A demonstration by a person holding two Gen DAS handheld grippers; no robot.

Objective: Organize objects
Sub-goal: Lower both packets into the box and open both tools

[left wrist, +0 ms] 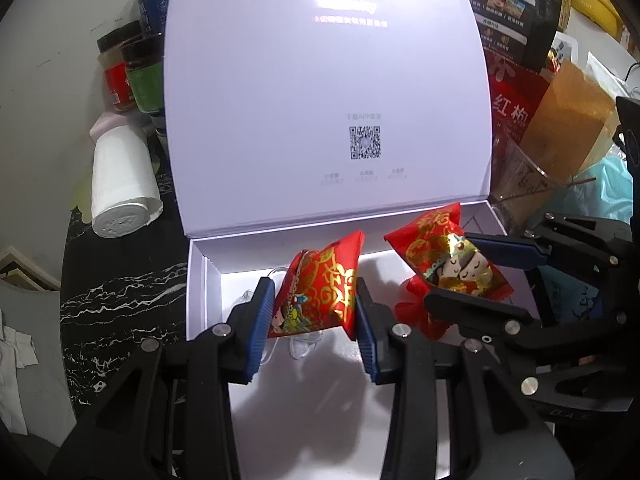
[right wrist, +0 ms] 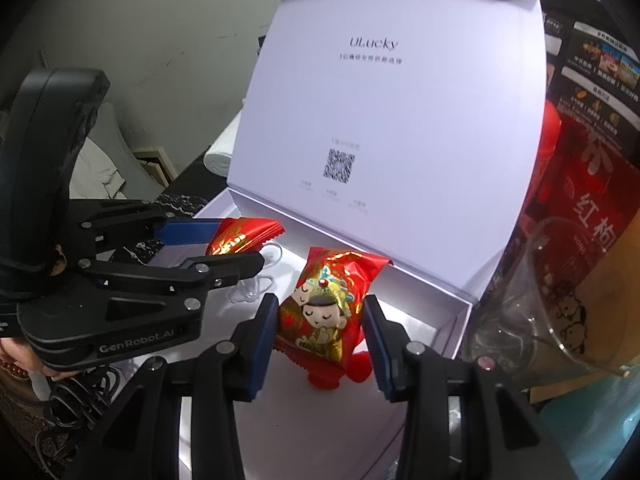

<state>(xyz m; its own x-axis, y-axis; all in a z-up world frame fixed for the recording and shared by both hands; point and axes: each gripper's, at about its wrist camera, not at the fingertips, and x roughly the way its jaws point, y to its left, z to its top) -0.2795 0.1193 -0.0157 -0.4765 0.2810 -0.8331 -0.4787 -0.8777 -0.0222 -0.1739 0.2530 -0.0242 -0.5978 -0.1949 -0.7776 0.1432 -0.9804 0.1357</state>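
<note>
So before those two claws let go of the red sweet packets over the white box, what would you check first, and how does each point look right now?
1. Box lid open and upright: ok.
2. Left claw shut on the left packet: ok.
3. Right claw shut on the right packet: ok.
4. Both packets over the white box, inside its walls: ok.
5. Landing spot bare: not ok, clear plastic pieces and a red item already lie on the floor of the box.
6. Claws clear of each other: cannot tell, they are close together.
</note>
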